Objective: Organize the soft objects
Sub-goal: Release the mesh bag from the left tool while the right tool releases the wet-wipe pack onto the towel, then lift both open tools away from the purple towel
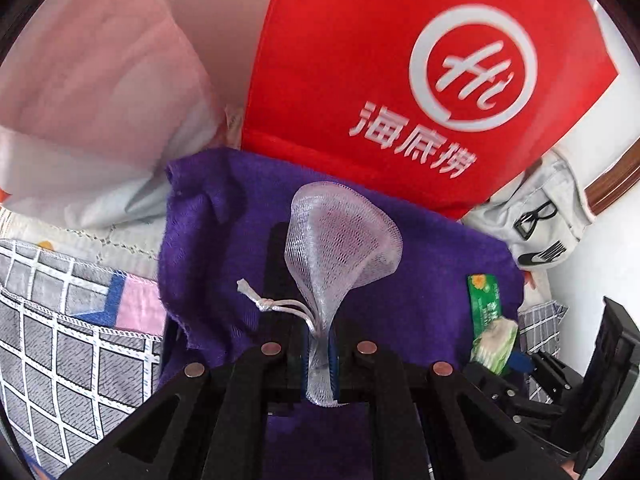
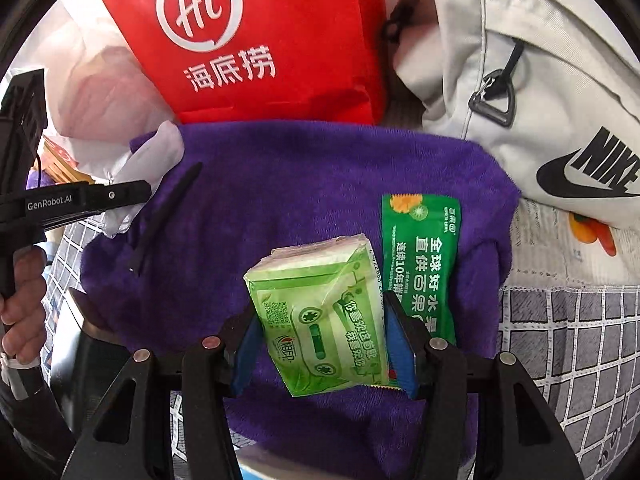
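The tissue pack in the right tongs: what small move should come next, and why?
Probably lower it a little and open the right tongs to lay the green tissue pack on the purple towel, beside the green sachet already lying there. The pack is held above free towel, and the left tongs, shut on the mesh pouch, are well to the side.

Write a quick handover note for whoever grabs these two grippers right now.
Left gripper: jaws shut on the neck of the white mesh drawstring pouch.
Right gripper: jaws shut on the green tissue pack.
Both hang over the purple towel; the green flat sachet lies on it.
Behind: red paper bag, white Nike bag.
Done: both items picked up.
Left: placing them.
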The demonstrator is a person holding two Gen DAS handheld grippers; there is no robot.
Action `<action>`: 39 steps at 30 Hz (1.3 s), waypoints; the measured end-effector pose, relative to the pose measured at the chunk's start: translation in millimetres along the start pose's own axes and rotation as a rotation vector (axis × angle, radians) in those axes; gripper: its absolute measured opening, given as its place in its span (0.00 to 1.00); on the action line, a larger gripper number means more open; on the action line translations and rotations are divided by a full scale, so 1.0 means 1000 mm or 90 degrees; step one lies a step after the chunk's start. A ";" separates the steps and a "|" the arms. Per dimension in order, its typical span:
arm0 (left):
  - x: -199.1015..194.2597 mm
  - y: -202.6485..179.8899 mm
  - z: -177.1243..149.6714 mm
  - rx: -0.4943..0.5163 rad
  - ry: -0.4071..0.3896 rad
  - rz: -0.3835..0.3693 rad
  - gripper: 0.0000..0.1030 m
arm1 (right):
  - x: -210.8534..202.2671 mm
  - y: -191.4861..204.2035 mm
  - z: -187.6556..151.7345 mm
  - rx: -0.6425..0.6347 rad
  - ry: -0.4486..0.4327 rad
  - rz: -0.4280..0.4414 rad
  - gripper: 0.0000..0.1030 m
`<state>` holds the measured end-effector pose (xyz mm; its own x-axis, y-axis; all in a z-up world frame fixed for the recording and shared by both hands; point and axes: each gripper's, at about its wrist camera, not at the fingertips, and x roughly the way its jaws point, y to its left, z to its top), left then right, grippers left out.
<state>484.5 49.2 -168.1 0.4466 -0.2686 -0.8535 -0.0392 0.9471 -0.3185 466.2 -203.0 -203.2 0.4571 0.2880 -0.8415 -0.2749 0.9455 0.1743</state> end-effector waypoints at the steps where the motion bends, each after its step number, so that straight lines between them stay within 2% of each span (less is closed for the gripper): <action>1: 0.002 -0.001 -0.001 0.007 0.005 0.001 0.08 | 0.001 0.000 0.000 0.001 0.001 0.002 0.55; 5: 0.009 0.000 -0.001 0.012 0.006 0.016 0.08 | 0.001 0.001 -0.001 -0.004 0.002 0.002 0.56; 7: 0.010 0.001 -0.001 0.007 0.006 0.007 0.12 | 0.002 0.001 -0.001 -0.003 0.007 0.004 0.59; 9: 0.011 0.000 0.001 0.005 0.003 -0.001 0.24 | 0.003 0.000 0.002 -0.004 0.007 0.009 0.64; 10: 0.012 -0.001 0.002 0.004 0.004 0.001 0.37 | 0.003 0.000 0.002 -0.004 0.006 0.009 0.68; 11: 0.014 -0.003 0.003 0.005 0.002 0.009 0.42 | 0.002 0.001 0.002 -0.006 0.005 0.008 0.68; 15: 0.015 -0.011 0.009 0.011 -0.001 0.012 0.47 | -0.005 0.003 0.002 -0.014 -0.012 -0.002 0.69; 17: 0.011 -0.016 0.008 0.016 -0.008 0.006 0.59 | -0.013 0.001 0.004 -0.017 -0.021 -0.004 0.69; 22: -0.002 -0.024 0.008 0.026 -0.019 0.018 0.60 | -0.038 -0.002 0.004 -0.002 -0.074 -0.006 0.69; 27: -0.037 -0.018 -0.006 0.016 -0.048 0.023 0.60 | -0.072 0.005 -0.006 -0.004 -0.119 -0.006 0.69; 33: -0.079 -0.015 -0.041 0.021 -0.072 0.018 0.60 | -0.116 0.024 -0.039 -0.022 -0.148 -0.023 0.69; 39: -0.119 -0.014 -0.089 0.048 -0.087 0.034 0.60 | -0.152 0.046 -0.100 -0.022 -0.167 -0.011 0.69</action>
<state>352.0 51.8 -98.8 0.5636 -0.1960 -0.8025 -0.0016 0.9712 -0.2383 299.8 -218.3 -118.0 0.6641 0.3058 -0.6823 -0.2918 0.9462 0.1401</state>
